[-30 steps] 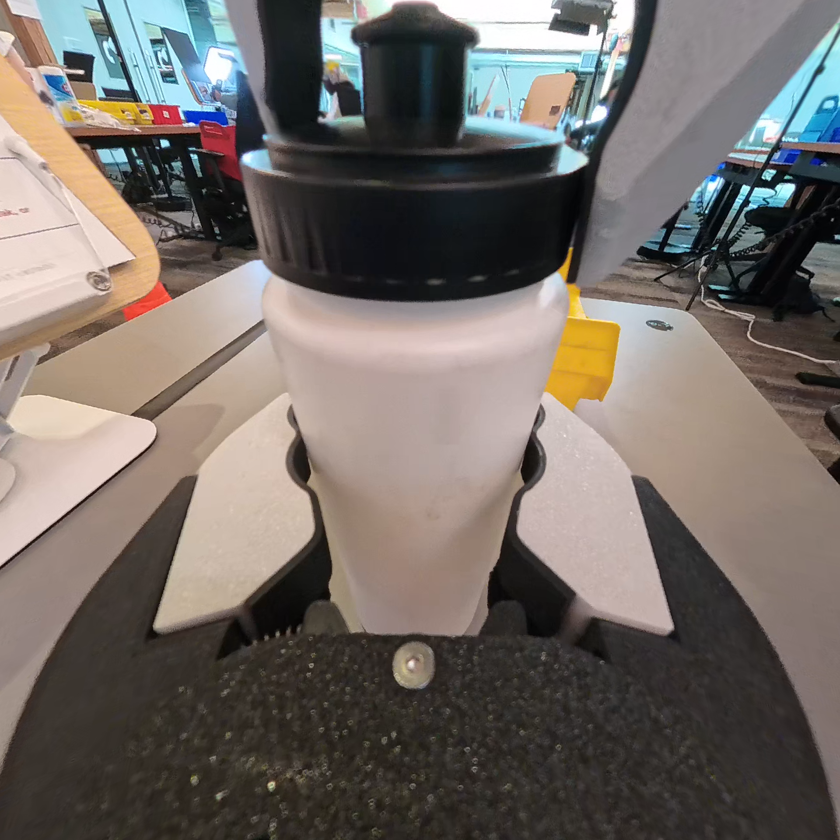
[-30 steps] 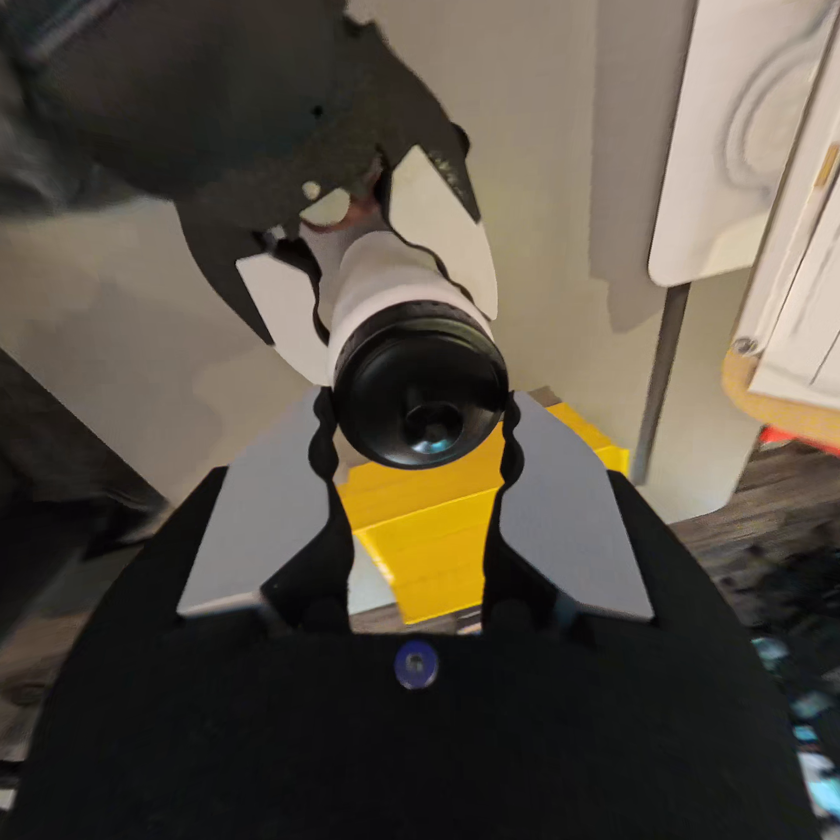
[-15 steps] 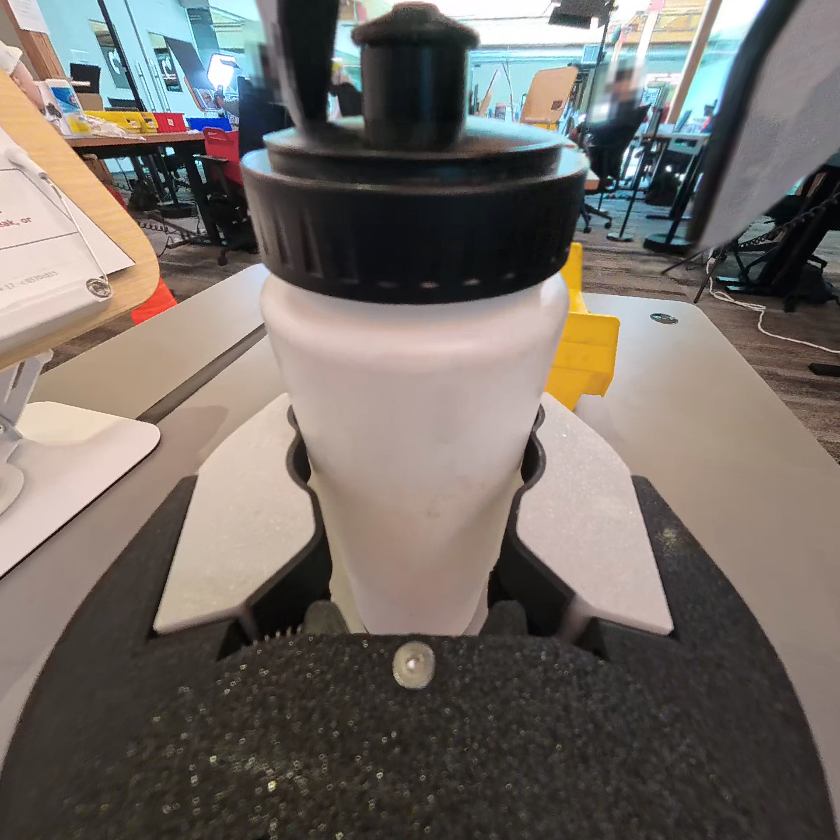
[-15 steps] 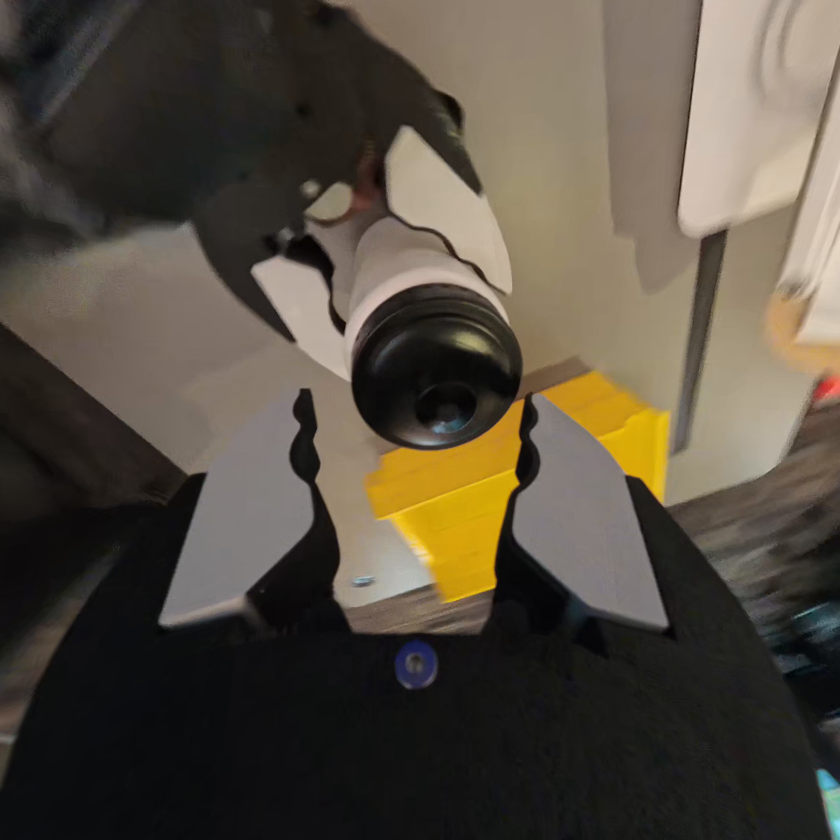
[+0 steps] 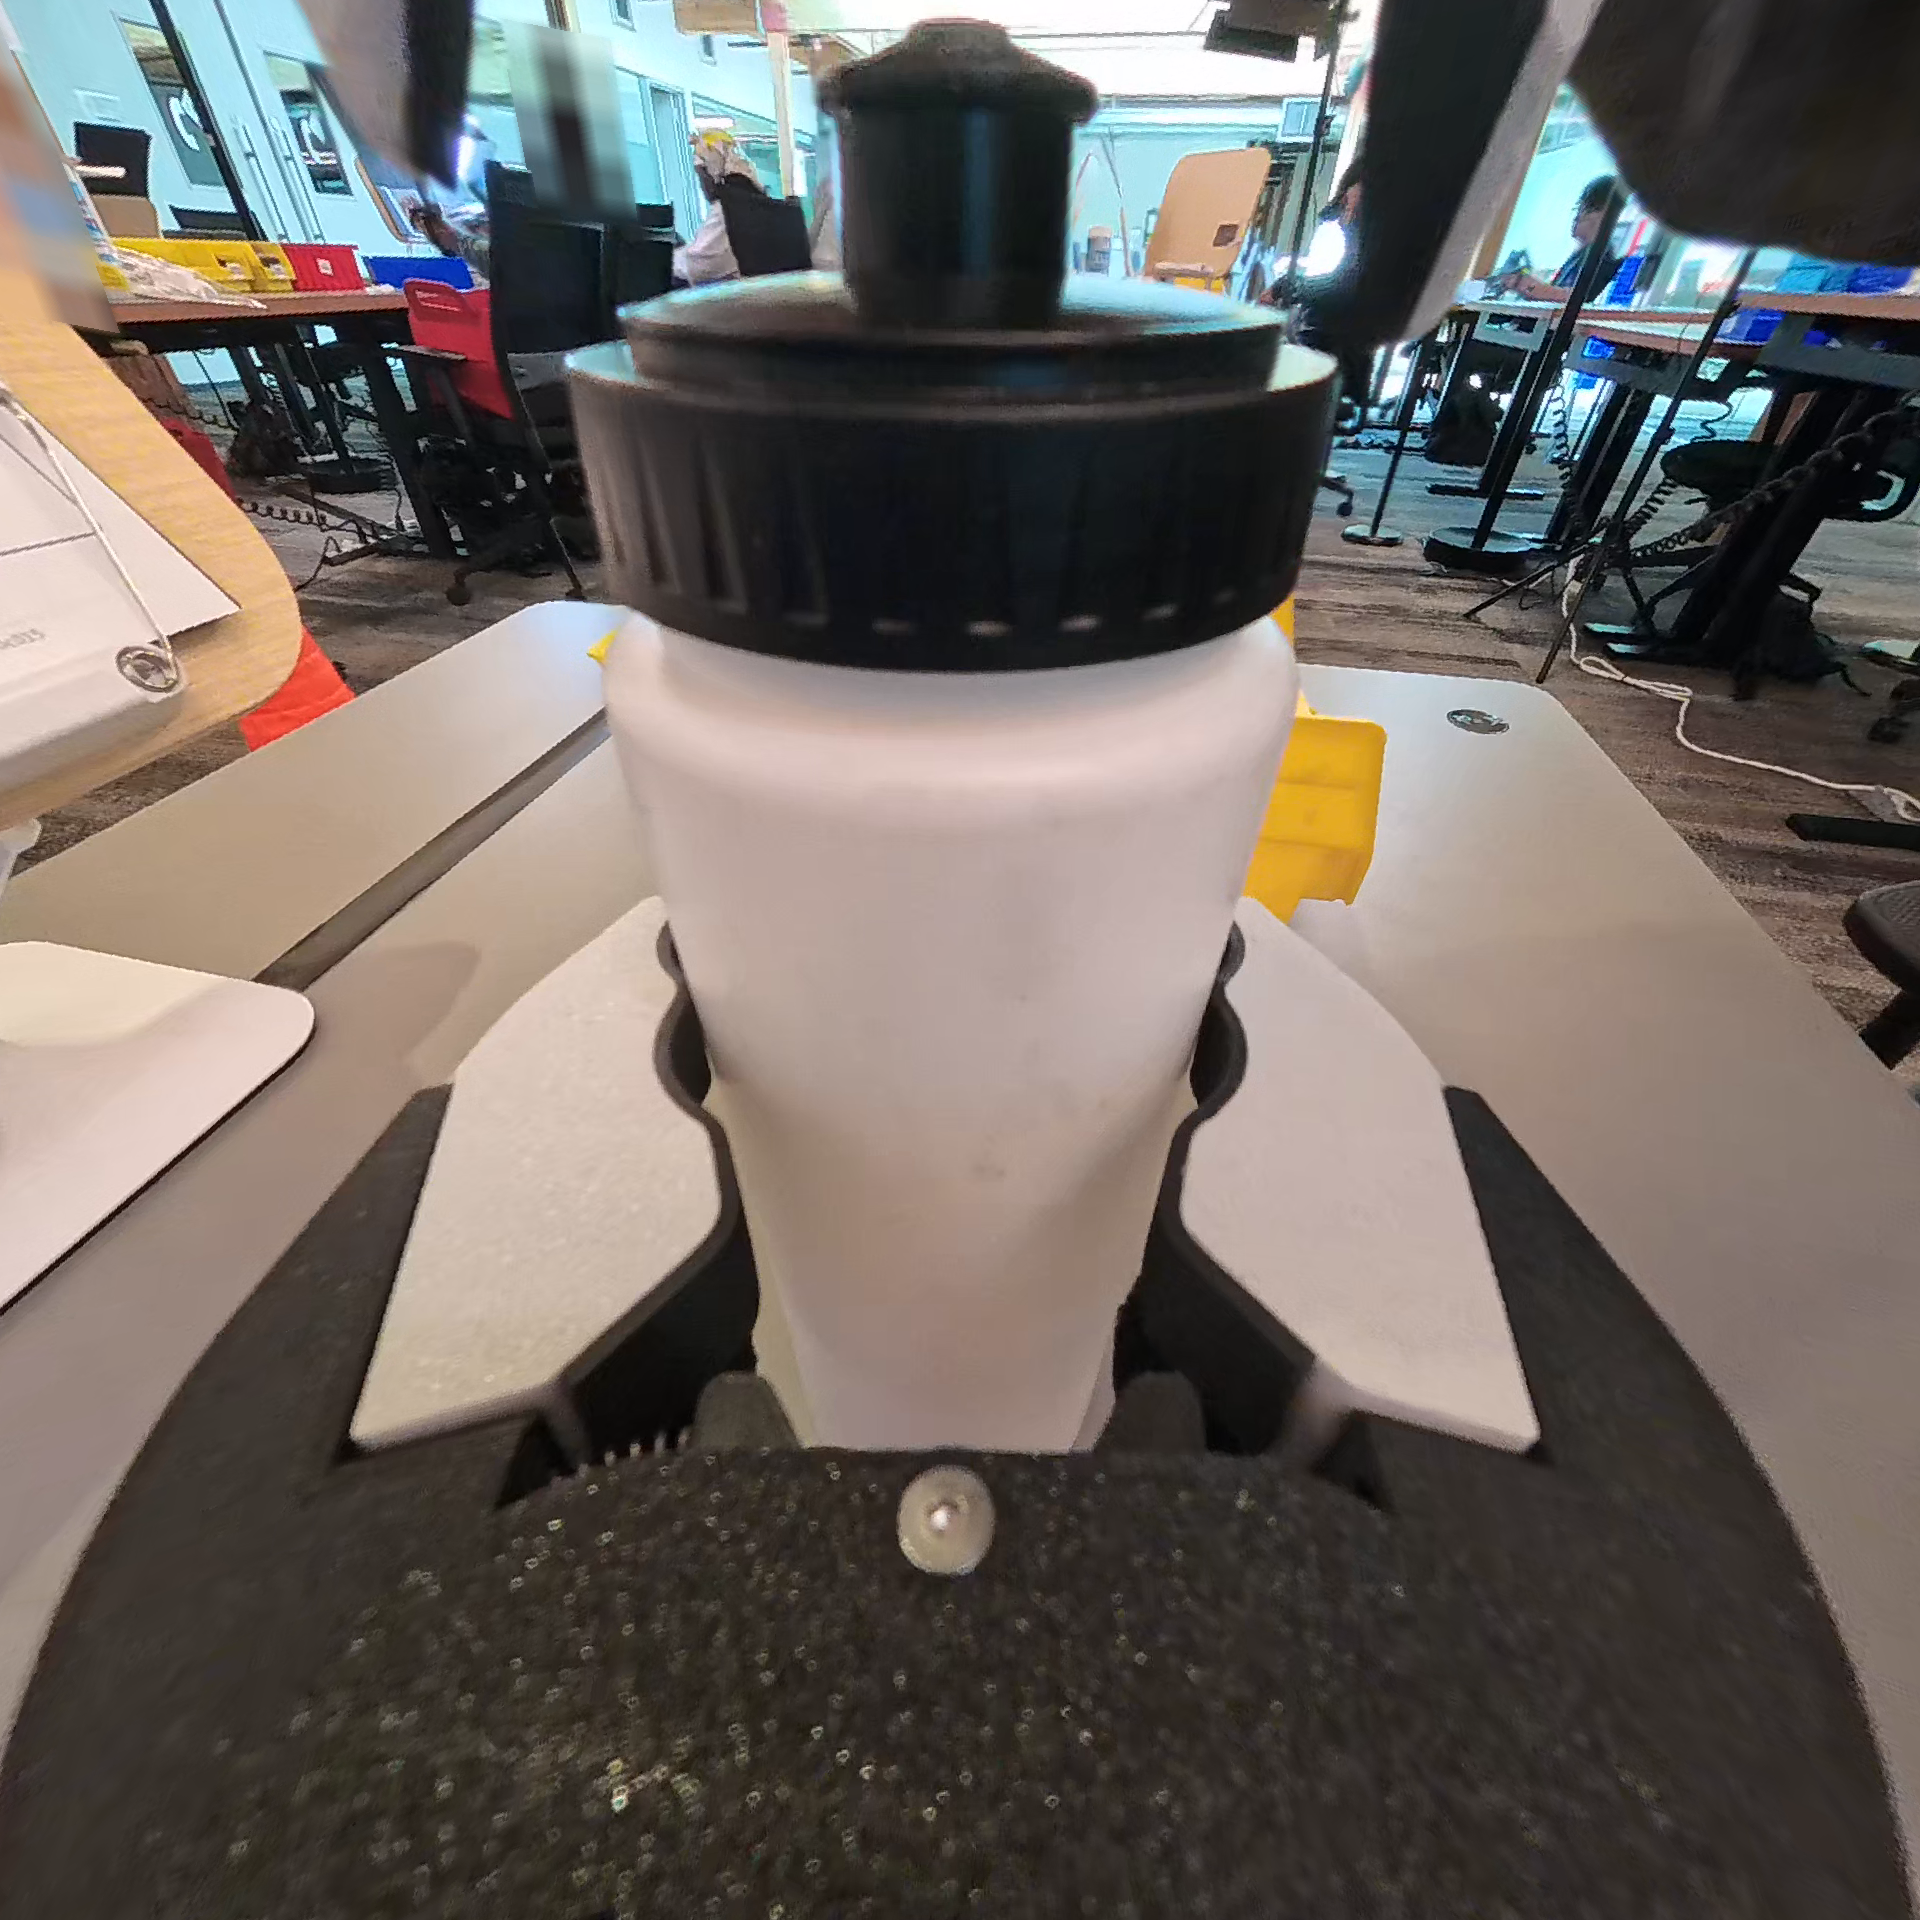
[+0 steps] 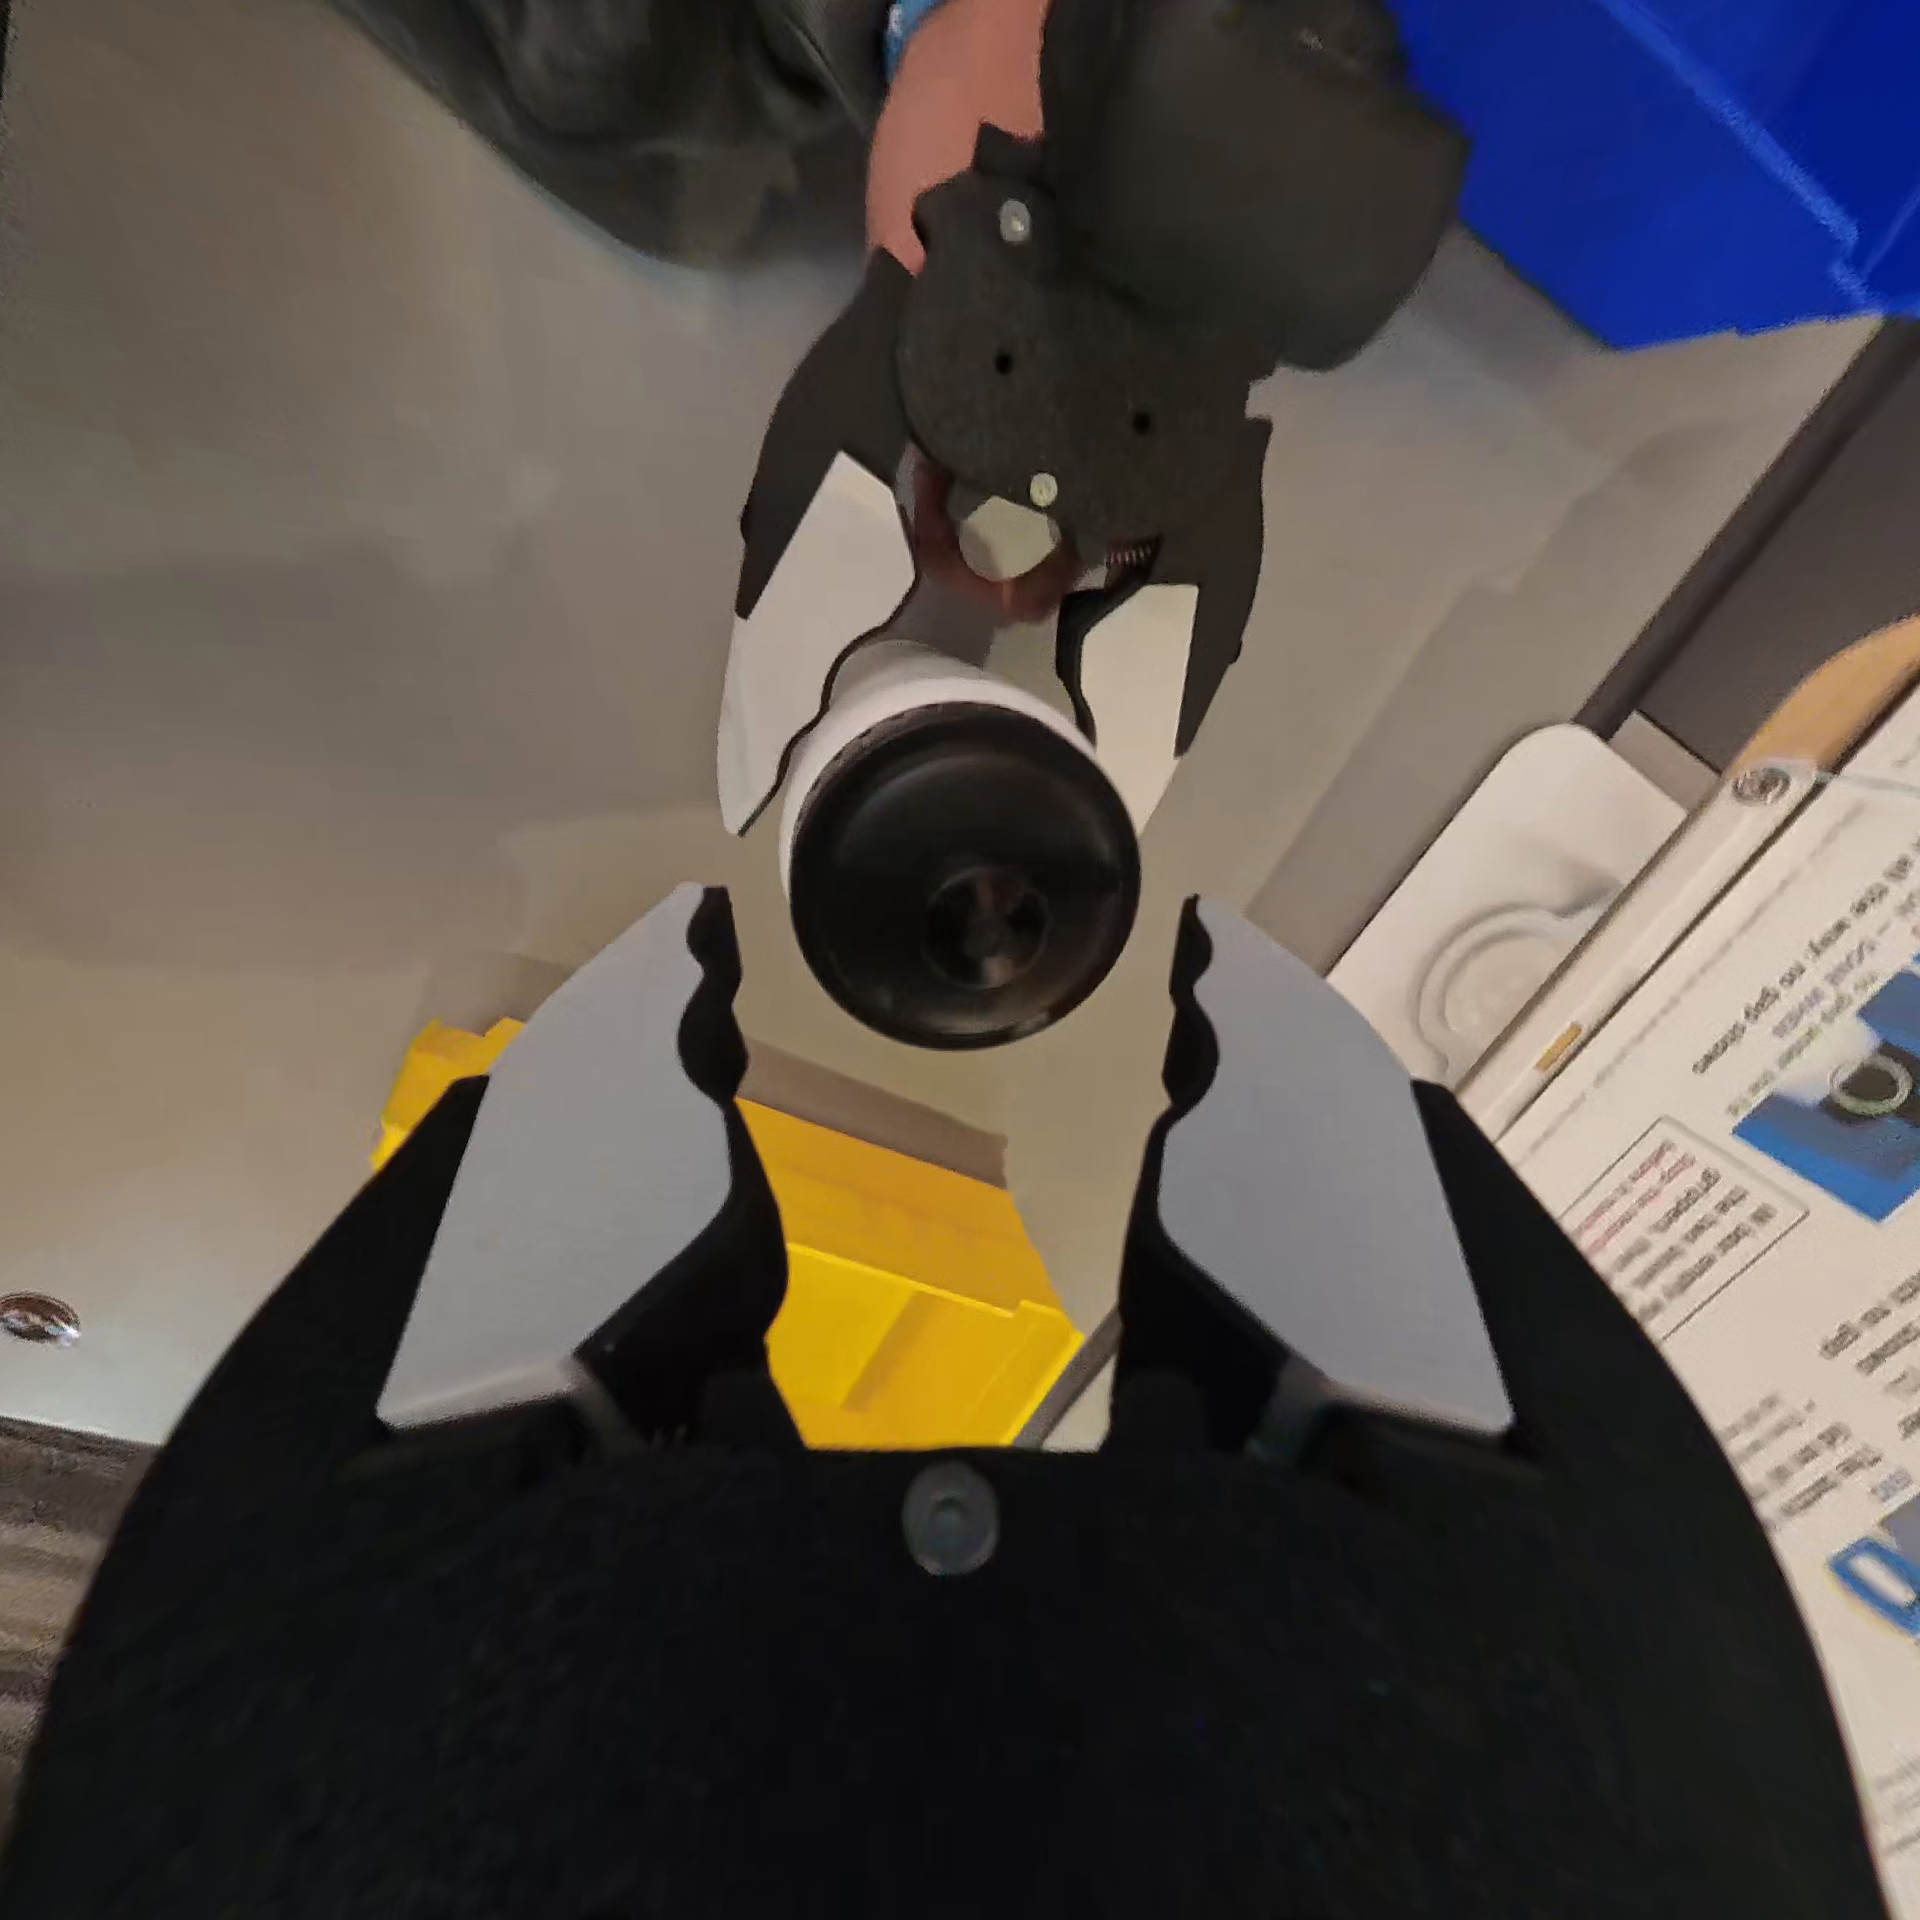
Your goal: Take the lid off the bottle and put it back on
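The left gripper [image 5: 951, 1049] is clamped on the lower body of the white bottle [image 5: 951, 935], holding it upright above the grey table [image 5: 1538, 935]; the black lid [image 5: 951, 499] sits on the bottle's neck, its spout at 12 o'clock in the left wrist view. Seen from above in the right wrist view, the right gripper [image 6: 951, 935] has its jaws spread wide and empty, the lid [image 6: 961, 883] lying just beyond the tips and a little toward 1 o'clock, touching neither finger. Whether the lid is screwed tight or only resting cannot be told from here. The step in hand looks like a fresh approach for a turn of the lid, so the sensible course is to centre the jaws over the lid's ribbed rim rather than the spout, come straight down along the bottle's axis, close squarely on the ribs, and twist while the left gripper holds firm against the torque. A yellow bin [image 6: 914, 1299] sits on the table at 6 o'clock below the right jaws, and a white stand with a printed sheet [image 6: 1714, 1143] is at 3 o'clock. The open room is at 9 o'clock, where the table lies bare.
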Demonstrator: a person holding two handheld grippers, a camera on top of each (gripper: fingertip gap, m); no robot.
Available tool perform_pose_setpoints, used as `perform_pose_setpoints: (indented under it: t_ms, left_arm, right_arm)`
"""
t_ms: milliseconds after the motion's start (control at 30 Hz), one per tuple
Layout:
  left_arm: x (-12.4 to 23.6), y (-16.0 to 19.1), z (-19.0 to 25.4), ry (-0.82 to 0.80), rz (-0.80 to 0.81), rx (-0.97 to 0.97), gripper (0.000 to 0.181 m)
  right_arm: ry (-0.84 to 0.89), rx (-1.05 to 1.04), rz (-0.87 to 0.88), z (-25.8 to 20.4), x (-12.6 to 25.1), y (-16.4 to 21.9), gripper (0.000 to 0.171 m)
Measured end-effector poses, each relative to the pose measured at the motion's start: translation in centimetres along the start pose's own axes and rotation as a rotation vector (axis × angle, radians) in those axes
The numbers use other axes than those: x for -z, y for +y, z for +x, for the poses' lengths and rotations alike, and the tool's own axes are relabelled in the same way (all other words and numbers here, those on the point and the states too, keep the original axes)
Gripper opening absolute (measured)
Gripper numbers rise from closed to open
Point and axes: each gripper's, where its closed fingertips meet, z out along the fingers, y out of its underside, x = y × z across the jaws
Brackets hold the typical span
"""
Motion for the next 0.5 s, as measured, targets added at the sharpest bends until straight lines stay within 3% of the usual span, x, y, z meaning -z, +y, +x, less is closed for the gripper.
perform_pose_setpoints:
  t_ms: [167,300,500]
  left_arm:
    - [0.1,0.1,0.0,0.007,-0.017,-0.001,0.092]
    - [0.5,0.2,0.0,-0.004,-0.03,-0.007,0.092]
    - [0.1,0.2,-0.1,-0.03,-0.031,0.0,0.092]
  right_arm:
    - [-0.089,0.123,-0.064,0.2,-1.2,0.4,0.071]
    - [-0.129,0.071,-0.022,0.2,-1.2,-0.2,0.069]
    - [-0.06,-0.225,-0.089,0.0,-1.2,0.4,0.069]
